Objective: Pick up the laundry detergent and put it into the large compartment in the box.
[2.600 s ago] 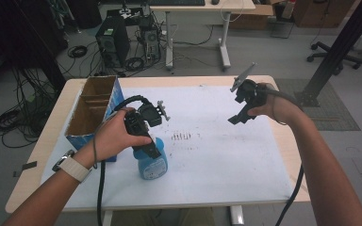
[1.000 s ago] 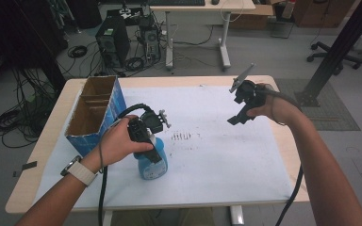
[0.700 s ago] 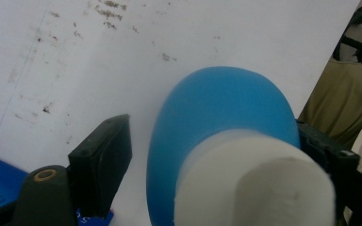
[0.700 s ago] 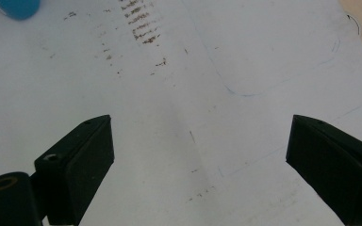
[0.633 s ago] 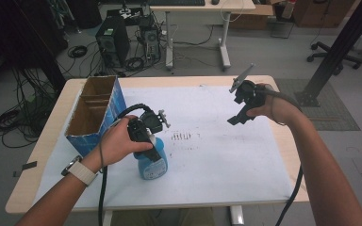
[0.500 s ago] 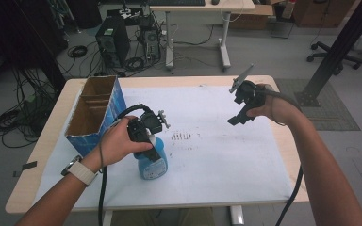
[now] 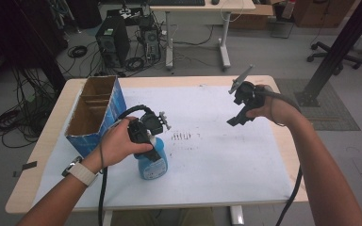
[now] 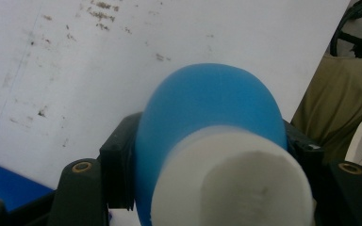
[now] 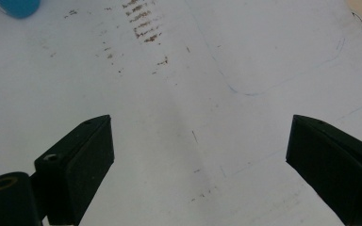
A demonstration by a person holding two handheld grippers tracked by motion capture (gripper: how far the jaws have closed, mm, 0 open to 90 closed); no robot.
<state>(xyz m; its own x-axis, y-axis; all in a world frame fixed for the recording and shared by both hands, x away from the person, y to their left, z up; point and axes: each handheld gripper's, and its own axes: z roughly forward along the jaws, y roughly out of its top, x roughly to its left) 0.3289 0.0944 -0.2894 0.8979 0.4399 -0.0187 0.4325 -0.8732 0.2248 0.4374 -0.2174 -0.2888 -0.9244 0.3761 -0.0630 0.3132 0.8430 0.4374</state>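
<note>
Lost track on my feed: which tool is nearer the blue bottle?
Left. The left tool has just closed on the blue bottle, its jaws pressing both sides near the white cap. The right tool hangs open above the table's far right, well apart.

The left gripper (image 7: 147, 136) clamps the upright blue bottle (image 7: 152, 162) beside the cardboard box (image 7: 94, 113).

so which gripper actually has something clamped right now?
The left gripper: its jaws have just been closing and now press both sides of the blue bottle below its white cap. The right gripper hangs open over bare paper.
</note>
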